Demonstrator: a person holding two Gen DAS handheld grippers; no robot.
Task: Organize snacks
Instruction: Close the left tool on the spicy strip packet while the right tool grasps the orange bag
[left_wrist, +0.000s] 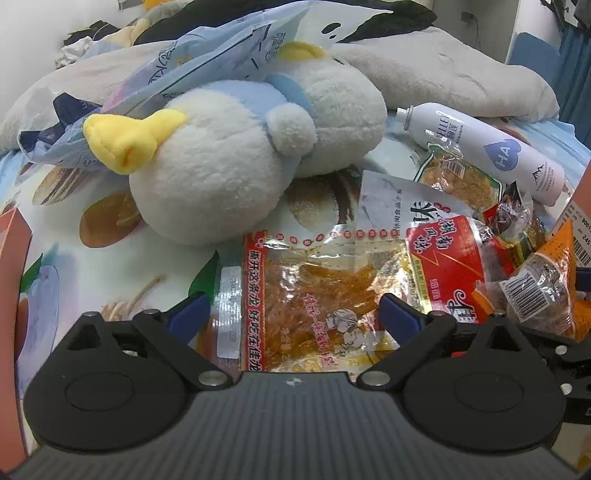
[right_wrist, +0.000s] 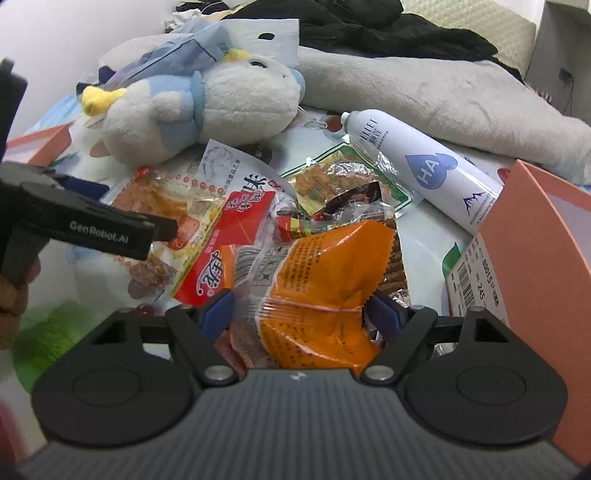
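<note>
Left wrist view first: down over the heap with the left gripper (left_wrist: 293, 306), wide open, nothing pinched, straddling a clear flat packet of orange strips with a red printed border (left_wrist: 314, 291). Flat on the printed bedsheet (left_wrist: 92, 266), that one. Overlapping it on the right, a glossy red-and-white packet (left_wrist: 450, 258); just beyond, a green-edged clear packet of golden shreds (left_wrist: 458, 181).

Over to the right wrist view: right gripper (right_wrist: 301, 312) set around a crinkled orange plastic snack pack (right_wrist: 325, 280), blue pads right at its two sides, seemingly touching. Cannot tell whether truly squeezing yet. Just to the right, a salmon-pink cardboard box with a barcode label (right_wrist: 535, 229), inside hidden, so no telling what it holds.

Further back: a long white spray can with a blue heart mark (right_wrist: 424, 166), lying on its side at the edge of the heap. Beside the packets, a white-and-blue plush toy with yellow feet (right_wrist: 207, 107). Behind all that, a grey cushion (right_wrist: 424, 88).

Progress, judging by this: barely begun. Every packet in sight still loose in one jumbled pile, none visibly in the box. Left to do, probably: secure the orange pack, carry it across to the pink box, then the same for the flat packet under the left gripper and the rest, one by one. Worth watching: slippery overlapping film, likely to drag a neighbour along.
</note>
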